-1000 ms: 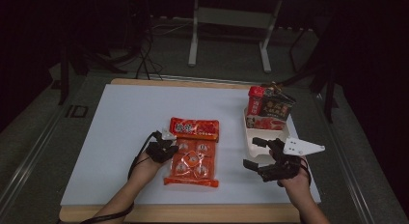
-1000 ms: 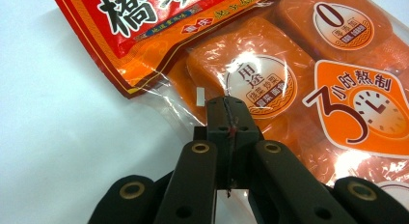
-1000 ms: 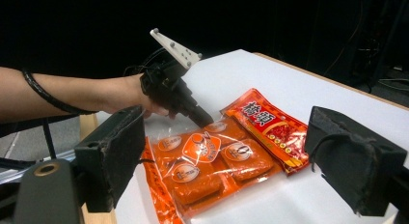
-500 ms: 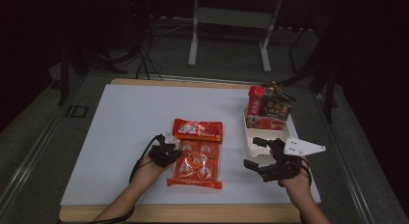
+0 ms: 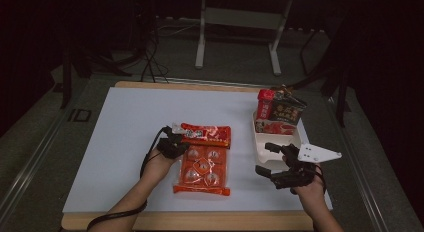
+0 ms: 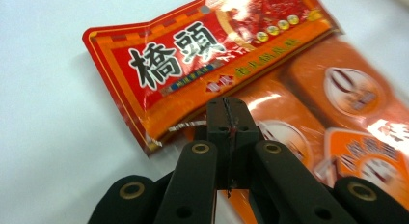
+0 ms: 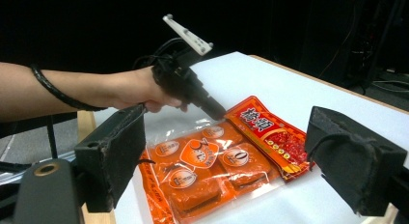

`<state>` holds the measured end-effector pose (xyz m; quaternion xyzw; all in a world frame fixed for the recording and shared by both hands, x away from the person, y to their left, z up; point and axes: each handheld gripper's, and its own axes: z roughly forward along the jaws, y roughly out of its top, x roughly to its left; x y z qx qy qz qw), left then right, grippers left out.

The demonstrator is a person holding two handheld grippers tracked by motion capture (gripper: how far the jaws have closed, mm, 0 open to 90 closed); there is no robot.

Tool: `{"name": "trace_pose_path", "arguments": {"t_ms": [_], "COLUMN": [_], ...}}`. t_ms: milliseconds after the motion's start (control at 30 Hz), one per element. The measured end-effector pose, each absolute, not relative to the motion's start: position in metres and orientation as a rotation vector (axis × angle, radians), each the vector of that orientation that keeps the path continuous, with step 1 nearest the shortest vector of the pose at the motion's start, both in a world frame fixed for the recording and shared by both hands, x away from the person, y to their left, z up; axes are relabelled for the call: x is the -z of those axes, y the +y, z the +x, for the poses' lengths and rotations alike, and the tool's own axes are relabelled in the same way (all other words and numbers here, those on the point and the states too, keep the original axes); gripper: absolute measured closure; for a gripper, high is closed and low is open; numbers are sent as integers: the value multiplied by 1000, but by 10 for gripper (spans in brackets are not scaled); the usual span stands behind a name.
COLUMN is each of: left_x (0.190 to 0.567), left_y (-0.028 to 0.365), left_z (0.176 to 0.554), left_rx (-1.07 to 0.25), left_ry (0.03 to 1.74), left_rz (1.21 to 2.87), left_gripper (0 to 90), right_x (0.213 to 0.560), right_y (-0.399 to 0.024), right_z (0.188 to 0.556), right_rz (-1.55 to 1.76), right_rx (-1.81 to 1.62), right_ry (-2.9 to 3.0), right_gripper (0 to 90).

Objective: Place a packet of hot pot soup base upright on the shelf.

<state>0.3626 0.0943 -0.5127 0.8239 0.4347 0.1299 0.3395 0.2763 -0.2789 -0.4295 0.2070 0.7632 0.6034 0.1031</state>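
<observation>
The left tool [image 5: 176,140] points forward from an extended forearm, its jaws pressed fully together. The right tool [image 5: 267,158] hangs level, jaws spread wide, aimed leftward.

Flat clear-and-orange plastic snack pack [image 5: 204,164] lies mid-table on the white table sheet [image 5: 115,142] — left gripper [image 5: 176,143] at its left upper edge. White tray [image 5: 277,147] to its right, holding upright packets [image 5: 280,109] at the far end; right gripper [image 5: 272,162] just before the tray.
</observation>
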Motion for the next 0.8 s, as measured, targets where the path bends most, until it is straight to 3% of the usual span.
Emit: {"name": "trace_pose_path", "arguments": {"t_ms": [433, 800], "left_x": [525, 523], "left_y": [85, 76], "left_z": [387, 375], "left_rx": [-337, -304], "left_ry": [1154, 1110], "left_rz": [2170, 2205], "left_gripper": [900, 900], "right_x": [432, 432], "right_y": [-278, -278], "right_z": [276, 275], "right_rz": [603, 605], "right_rx": [-1777, -1779], "right_ry": [2260, 2265], "right_gripper": [144, 144]}}
